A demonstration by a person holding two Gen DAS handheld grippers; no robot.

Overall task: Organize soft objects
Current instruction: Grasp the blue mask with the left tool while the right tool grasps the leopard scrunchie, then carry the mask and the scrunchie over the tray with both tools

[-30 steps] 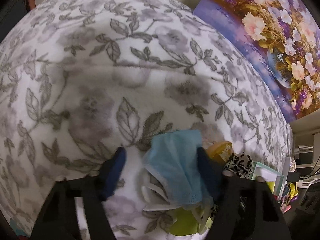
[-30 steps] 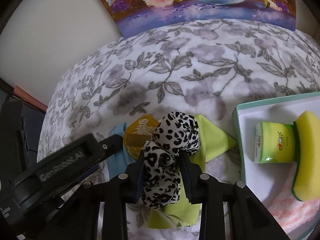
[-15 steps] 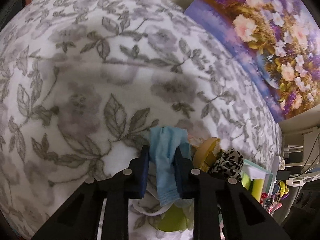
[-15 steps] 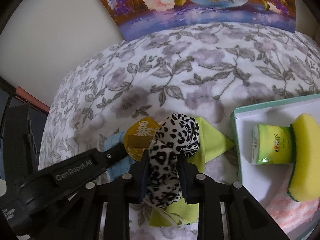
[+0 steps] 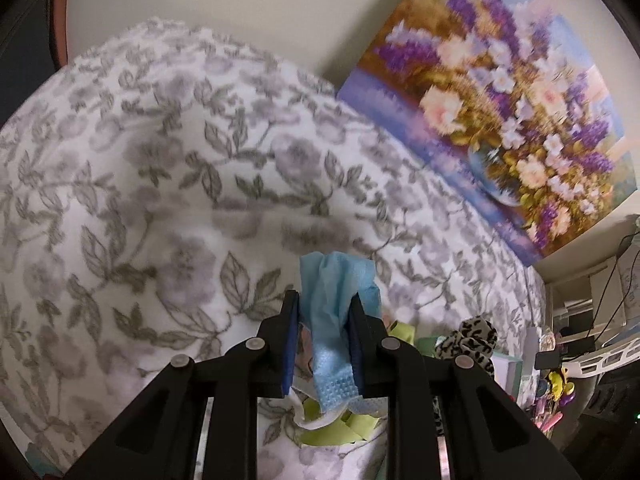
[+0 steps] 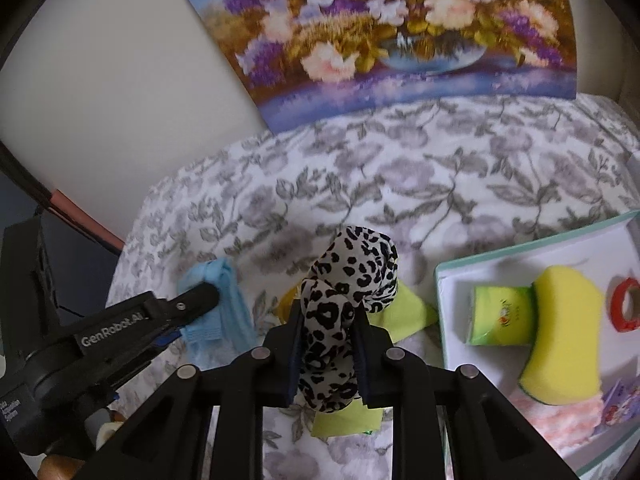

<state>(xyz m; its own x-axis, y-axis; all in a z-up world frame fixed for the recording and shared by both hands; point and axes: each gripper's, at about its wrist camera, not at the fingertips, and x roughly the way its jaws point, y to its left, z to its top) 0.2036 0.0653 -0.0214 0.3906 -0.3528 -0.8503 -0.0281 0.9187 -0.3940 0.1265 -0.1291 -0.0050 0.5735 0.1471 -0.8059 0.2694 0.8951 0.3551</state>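
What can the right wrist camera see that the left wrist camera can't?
Only the right wrist view shows inside the white box with a teal rim: a yellow sponge, a green packet and a red tape roll.

Only the left wrist view shows cluttered shelves.

Both show the blue face mask pinched in the left gripper, the leopard-print scrunchie in the right gripper, whose jaws are closing on it, and the flower painting.

Left tool (image 5: 323,322) pinching blue face mask (image 5: 334,300), floral blanket (image 5: 160,200) beneath

mask (image 5: 332,312) and scrunchie (image 6: 340,320) now lifted
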